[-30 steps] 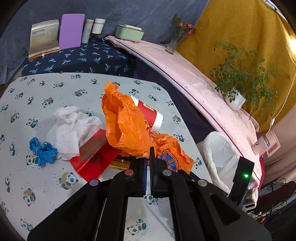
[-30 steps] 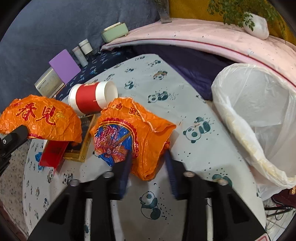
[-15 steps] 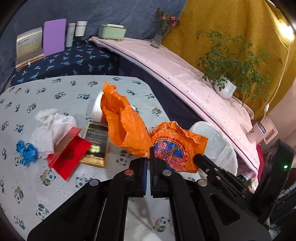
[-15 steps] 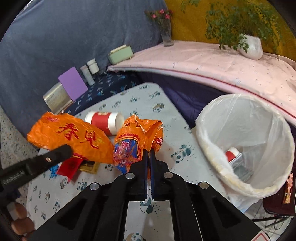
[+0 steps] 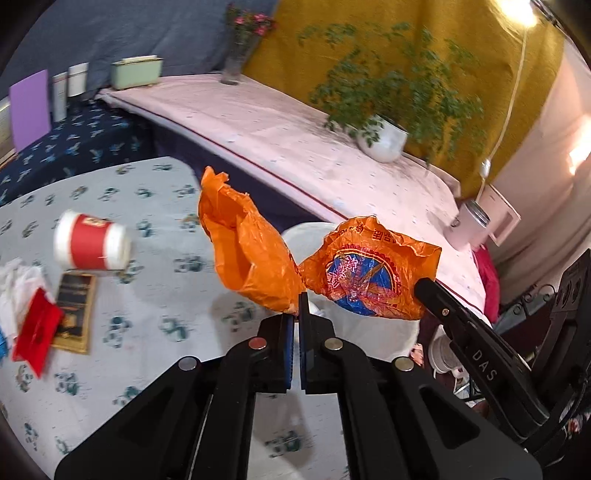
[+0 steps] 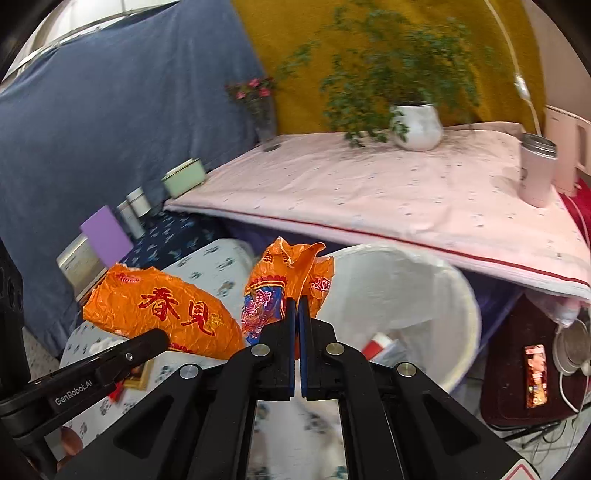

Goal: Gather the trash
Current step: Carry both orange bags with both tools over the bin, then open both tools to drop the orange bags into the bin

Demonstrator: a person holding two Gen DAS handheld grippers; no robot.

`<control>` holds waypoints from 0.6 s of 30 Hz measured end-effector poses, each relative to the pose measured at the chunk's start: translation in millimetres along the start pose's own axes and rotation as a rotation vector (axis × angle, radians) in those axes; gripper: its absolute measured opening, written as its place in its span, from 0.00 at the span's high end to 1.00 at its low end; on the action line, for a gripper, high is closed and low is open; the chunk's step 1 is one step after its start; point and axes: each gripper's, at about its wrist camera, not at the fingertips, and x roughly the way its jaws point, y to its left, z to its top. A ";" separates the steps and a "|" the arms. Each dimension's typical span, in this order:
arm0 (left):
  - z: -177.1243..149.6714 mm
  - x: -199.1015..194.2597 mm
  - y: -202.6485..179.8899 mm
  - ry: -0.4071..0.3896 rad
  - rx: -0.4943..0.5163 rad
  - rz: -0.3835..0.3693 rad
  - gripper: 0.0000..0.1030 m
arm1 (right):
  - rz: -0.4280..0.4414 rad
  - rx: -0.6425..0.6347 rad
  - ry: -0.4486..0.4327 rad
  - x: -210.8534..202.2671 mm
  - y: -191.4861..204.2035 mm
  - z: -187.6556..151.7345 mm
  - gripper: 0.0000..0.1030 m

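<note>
Panda-print bench [image 5: 155, 302] below me: left claw [image 5: 296, 314] clamps one orange wrapper [image 5: 243, 243], right claw [image 6: 296, 317] clamps another orange wrapper [image 6: 284, 280].

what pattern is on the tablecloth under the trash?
Pale tablecloth printed with small pandas, dark teal on off-white; clearest in the left wrist view.

Home: potted plant [image 6: 417, 125], draped tables [image 6: 369, 195]

Bright, even indoor light fills both fisheye views, with a lamp [image 5: 522, 11] flaring at the left wrist view's upper right. Dark vignetting rings the corners and straight edges bow. Motion blur smears the red cup [image 5: 92, 245] and potted plant [image 6: 399, 79].
</note>
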 end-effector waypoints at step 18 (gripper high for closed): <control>-2.5 80.9 -54.5 0.125 0.066 -0.032 0.86 | -0.070 0.087 0.037 22.2 -68.4 -3.6 0.94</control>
